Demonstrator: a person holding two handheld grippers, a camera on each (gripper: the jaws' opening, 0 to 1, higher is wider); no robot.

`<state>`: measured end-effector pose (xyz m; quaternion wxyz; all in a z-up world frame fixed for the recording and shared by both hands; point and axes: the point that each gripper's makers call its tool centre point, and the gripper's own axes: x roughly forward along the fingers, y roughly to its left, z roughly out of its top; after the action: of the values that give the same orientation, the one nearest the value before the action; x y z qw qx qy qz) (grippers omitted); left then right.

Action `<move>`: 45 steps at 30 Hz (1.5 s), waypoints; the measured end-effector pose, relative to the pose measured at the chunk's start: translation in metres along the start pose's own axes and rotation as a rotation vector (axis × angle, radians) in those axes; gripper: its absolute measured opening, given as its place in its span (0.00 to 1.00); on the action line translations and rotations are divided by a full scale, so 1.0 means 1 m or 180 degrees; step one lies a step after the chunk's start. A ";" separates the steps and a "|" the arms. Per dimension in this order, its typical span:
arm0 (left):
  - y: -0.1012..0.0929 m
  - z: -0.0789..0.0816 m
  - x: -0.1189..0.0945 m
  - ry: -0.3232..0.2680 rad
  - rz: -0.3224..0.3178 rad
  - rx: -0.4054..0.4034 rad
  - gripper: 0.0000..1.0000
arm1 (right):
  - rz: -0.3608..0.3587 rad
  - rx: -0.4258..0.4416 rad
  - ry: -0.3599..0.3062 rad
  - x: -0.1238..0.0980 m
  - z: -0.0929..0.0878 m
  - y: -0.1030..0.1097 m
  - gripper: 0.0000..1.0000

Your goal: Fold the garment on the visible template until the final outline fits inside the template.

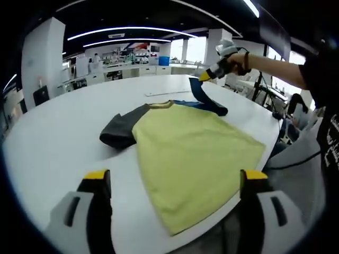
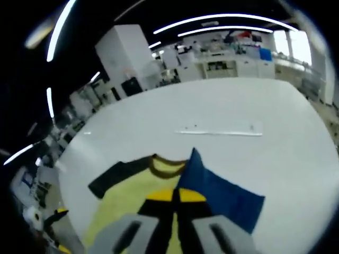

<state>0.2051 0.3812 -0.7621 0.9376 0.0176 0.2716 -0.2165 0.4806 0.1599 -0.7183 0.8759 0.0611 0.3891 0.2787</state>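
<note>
Left gripper view: at the bottom the two yellow-tipped jaws of the left gripper [image 1: 177,174] stand wide apart and hold nothing; the right jaw is partly cut by the dark rim. Between them lies the yellow shirt [image 1: 193,153] on the white table [image 1: 58,132]. Its lower hem hangs a little over the near table edge. The dark grey sleeve [image 1: 119,129] lies flat beside the yellow body. Farther away, the blue sleeve [image 1: 204,100] is lifted from the table by the right gripper [image 1: 205,76], which a hand [image 1: 238,59] holds; the tips are pressed together on the cloth. Behind the shirt a thin pale strip [image 1: 167,93] lies on the table; I cannot tell what it is.

In the right gripper view the picture is blurred. The right gripper [image 2: 177,194] has its jaws clenched on the blue sleeve [image 2: 220,193], which hides part of the shirt [image 2: 124,198]. The collar [image 2: 164,164] and grey sleeve [image 2: 114,177] are visible. Beyond, the strip [image 2: 220,130] lies well apart, and far counters [image 2: 233,66] are hard to make out.
</note>
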 end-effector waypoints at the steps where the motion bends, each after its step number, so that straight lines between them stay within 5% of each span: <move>1: 0.000 0.001 0.000 -0.0007 0.0003 -0.0008 0.99 | 0.0015 -0.0008 0.0000 0.001 0.000 0.003 0.00; 16: -0.012 0.005 0.000 0.0001 -0.0018 -0.0002 0.99 | 0.0211 -0.0172 0.0040 0.022 0.011 0.053 0.00; 45: -0.006 0.006 -0.002 -0.0106 -0.0031 -0.0120 0.98 | 0.0447 -0.0302 0.0192 0.060 -0.002 0.134 0.00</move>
<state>0.2034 0.3756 -0.7555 0.9411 -0.0051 0.2601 -0.2161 0.4526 0.3039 -0.7146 0.8440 0.0383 0.3964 0.3592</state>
